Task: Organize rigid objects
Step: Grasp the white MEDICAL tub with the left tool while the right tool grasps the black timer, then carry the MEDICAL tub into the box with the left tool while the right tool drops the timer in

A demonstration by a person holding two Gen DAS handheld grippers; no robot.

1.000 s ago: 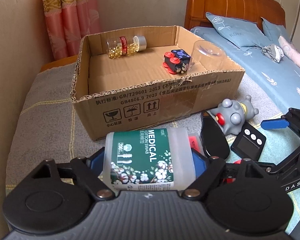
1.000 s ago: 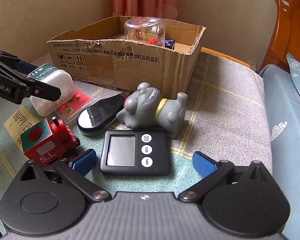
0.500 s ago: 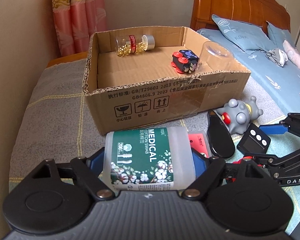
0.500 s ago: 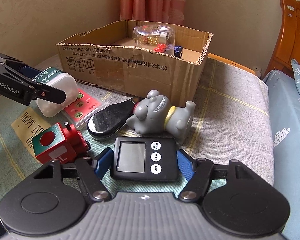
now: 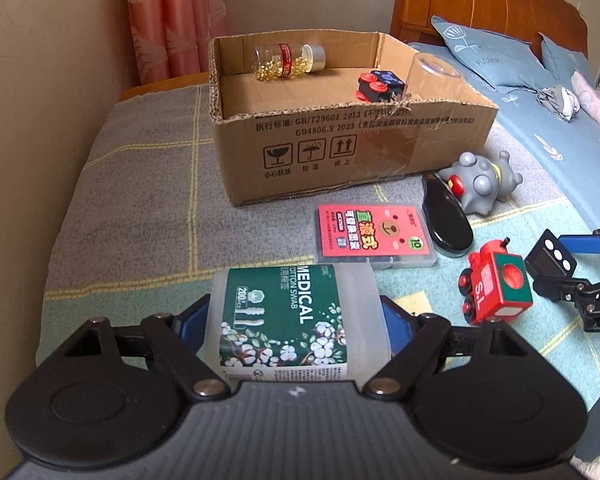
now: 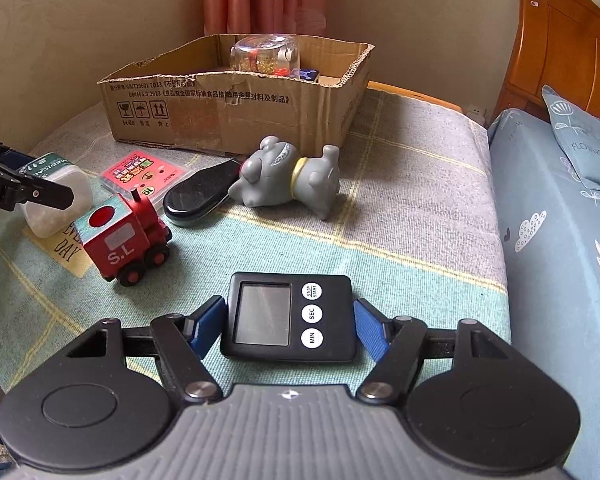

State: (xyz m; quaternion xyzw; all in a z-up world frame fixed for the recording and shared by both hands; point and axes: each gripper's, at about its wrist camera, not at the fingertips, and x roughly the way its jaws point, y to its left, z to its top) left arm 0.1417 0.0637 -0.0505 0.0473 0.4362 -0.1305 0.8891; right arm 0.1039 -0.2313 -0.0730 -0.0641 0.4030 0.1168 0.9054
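Observation:
My left gripper (image 5: 294, 308) is shut on a translucent cotton swab box (image 5: 284, 332) with a green label, held above the blanket in front of the cardboard box (image 5: 340, 140). Both show at the left of the right wrist view: the left gripper (image 6: 28, 194) and the swab box (image 6: 60, 184). My right gripper (image 6: 289, 312) is shut on a black digital timer (image 6: 264, 316), blue pads against its two sides. That timer (image 5: 550, 258) shows at the right edge of the left wrist view. In the cardboard box lie a pill bottle (image 5: 290, 60), a black-and-red cube toy (image 5: 380, 84) and an upturned clear cup (image 5: 432, 76).
On the blanket lie a red card case (image 5: 374, 236), a black oval case (image 5: 446, 220), a grey rubber toy (image 6: 292, 178) and a red toy train (image 6: 126, 236). A blue bed with a pillow (image 6: 580, 148) borders the right; a wall and curtains stand behind.
The right gripper's jaws went from wide open to shut on the timer and drew it away from the grey toy. The left gripper, with the swab box, backed away from the cardboard box, which uncovered the red card case.

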